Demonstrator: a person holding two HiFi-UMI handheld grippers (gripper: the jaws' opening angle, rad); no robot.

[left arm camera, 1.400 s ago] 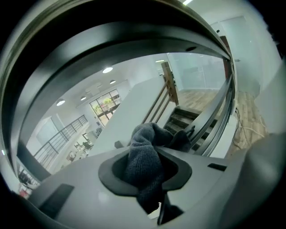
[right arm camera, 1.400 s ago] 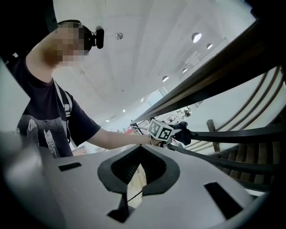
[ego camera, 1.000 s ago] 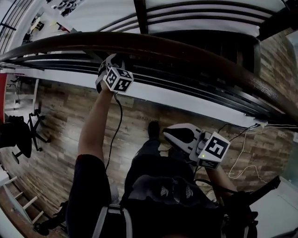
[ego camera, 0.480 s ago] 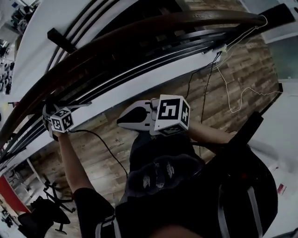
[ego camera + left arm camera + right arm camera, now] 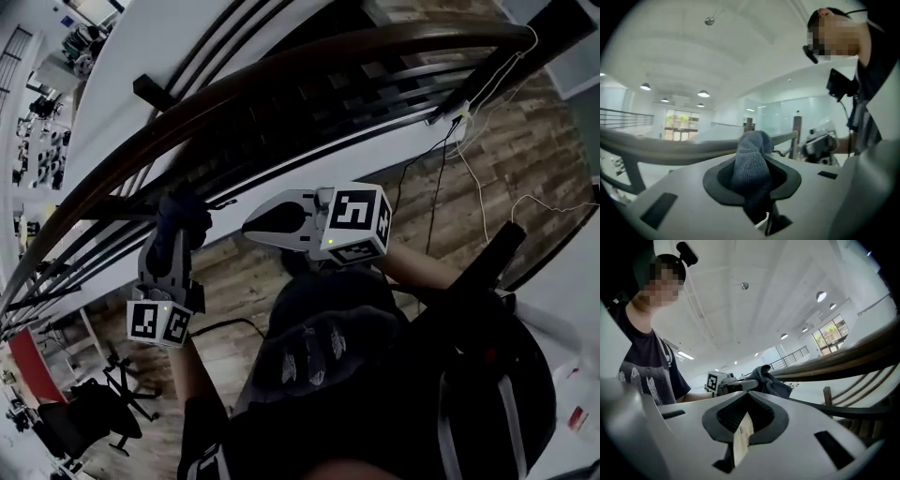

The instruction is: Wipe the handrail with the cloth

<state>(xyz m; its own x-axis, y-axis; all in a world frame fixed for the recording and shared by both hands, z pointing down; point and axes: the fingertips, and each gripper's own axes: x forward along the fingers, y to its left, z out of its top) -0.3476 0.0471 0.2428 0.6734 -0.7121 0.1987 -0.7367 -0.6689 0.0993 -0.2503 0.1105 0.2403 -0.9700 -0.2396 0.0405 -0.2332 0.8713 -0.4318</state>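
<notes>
Seen from the head camera, steeply downward: a dark wooden handrail (image 5: pixel 281 73) curves from the lower left up to the upper right, with thin dark bars (image 5: pixel 112 246) running beneath it. Far below lie a wood-plank floor (image 5: pixel 450 202) and, at lower left, an office chair (image 5: pixel 89 412).

On the left, the left gripper (image 5: pixel 178 239) points up toward the bars. Its jaws are clamped on a grey-blue knit cloth (image 5: pixel 185 214), which bunches out past the tips. The cloth sits just under the handrail, among the bars; whether it touches the wood cannot be told from here.

In the left gripper view, the cloth (image 5: pixel 751 154) fills the gap between the jaws of the left gripper (image 5: pixel 753 182), pinched low down and bulging above them. The handrail (image 5: pixel 670 150) crosses behind it as a blurred band. The right gripper (image 5: pixel 820 145) shows beyond, to the right.

Toward the middle of the head view, the right gripper (image 5: pixel 267 221) is held level, near the person's chest and apart from the handrail.

In the right gripper view, the jaws of the right gripper (image 5: pixel 745 420) are together, gripping no object; a pale strip (image 5: pixel 742 439) shows along their seam. Past them, the left gripper (image 5: pixel 729 383) holds the cloth (image 5: pixel 769 379) by the end of the handrail (image 5: pixel 843 361), which runs off to the right.
</notes>
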